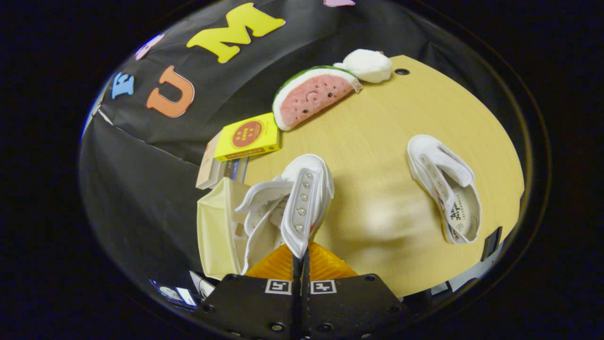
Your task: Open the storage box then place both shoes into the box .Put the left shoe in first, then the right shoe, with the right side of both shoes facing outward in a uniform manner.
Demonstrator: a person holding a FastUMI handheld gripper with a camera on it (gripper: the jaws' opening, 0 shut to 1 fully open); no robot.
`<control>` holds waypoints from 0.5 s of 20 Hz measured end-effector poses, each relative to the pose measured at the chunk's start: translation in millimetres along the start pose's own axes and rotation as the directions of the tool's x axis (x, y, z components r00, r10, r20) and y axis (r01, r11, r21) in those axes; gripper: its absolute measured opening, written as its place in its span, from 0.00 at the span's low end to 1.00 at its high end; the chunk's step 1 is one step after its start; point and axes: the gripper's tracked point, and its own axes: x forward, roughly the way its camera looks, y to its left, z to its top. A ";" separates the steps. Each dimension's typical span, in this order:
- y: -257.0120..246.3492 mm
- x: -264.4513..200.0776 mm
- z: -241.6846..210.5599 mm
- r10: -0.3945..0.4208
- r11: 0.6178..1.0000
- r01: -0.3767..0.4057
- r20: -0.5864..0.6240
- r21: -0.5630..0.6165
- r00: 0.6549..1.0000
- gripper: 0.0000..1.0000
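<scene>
White canvas shoe (302, 208) pinched by its edge in the tool (300, 264), fingers nearly together, hanging above the open cream box (218, 231). Thin grip (only fabric): could slip or twist, landing wrong side out. Second shoe (443, 189) well right of box on bench (377, 141).
</scene>
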 end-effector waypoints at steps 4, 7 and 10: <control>71.1 -17.6 5.0 0.046 0.996 -0.043 0.039 -0.073 0.998 0.00; 126.8 -11.1 -7.6 0.088 0.990 -0.085 0.020 -0.117 0.996 0.00; 172.5 11.8 -29.9 0.109 0.981 -0.109 -0.013 -0.163 0.994 0.00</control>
